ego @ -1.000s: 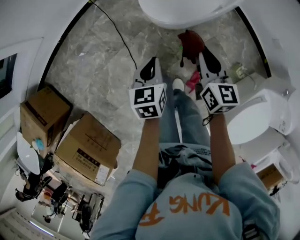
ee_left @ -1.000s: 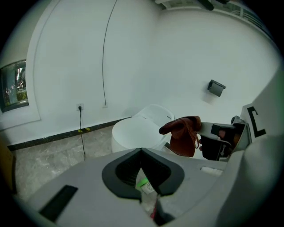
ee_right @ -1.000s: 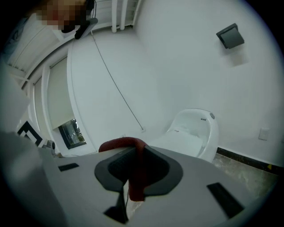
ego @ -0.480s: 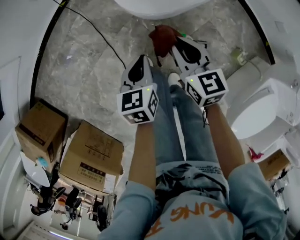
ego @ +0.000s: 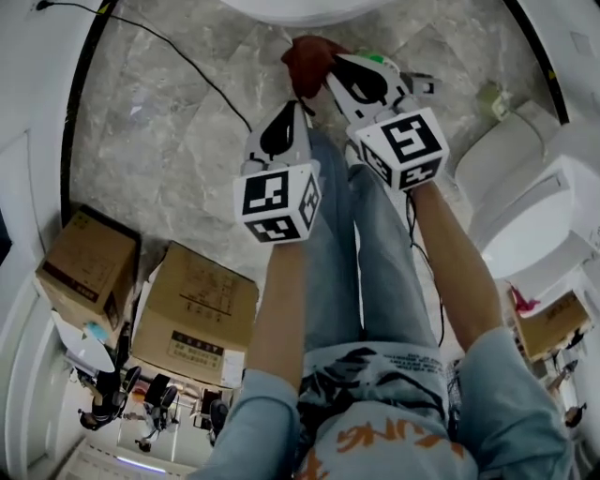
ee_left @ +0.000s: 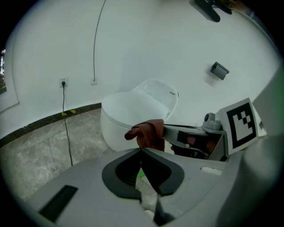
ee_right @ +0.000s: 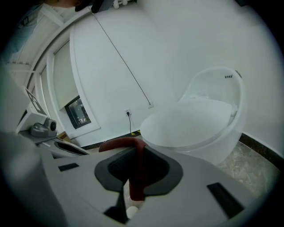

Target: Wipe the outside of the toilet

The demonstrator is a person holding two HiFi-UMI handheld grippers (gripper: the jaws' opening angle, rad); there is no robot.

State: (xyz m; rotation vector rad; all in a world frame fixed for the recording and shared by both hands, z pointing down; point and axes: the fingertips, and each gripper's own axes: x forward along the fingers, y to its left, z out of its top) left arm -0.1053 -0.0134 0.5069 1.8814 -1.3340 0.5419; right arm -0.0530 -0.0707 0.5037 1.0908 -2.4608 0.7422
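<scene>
A white toilet (ee_left: pixel 133 116) stands against the wall just ahead; in the head view only its rim (ego: pixel 300 9) shows at the top edge. My right gripper (ego: pixel 328 66) is shut on a dark red cloth (ego: pixel 309 56), which hangs a short way in front of the bowl. In the right gripper view the cloth (ee_right: pixel 135 170) runs down between the jaws, with the toilet (ee_right: pixel 195 126) beyond. My left gripper (ego: pixel 298 108) is held beside the right one, shut with nothing in it. The left gripper view shows the cloth (ee_left: pixel 147 134) and the right gripper (ee_left: pixel 164 132) before the bowl.
Two cardboard boxes (ego: pixel 195 314) (ego: pixel 80 267) sit on the marble floor at my left. More white toilets (ego: pixel 525 220) stand at the right. A black cable (ego: pixel 187 66) crosses the floor to a wall socket (ee_left: pixel 63 82). My legs are below the grippers.
Both grippers have moved forward toward the toilet, and the red cloth now hangs closer to its rim. The right gripper swung left, nearer the left one.
</scene>
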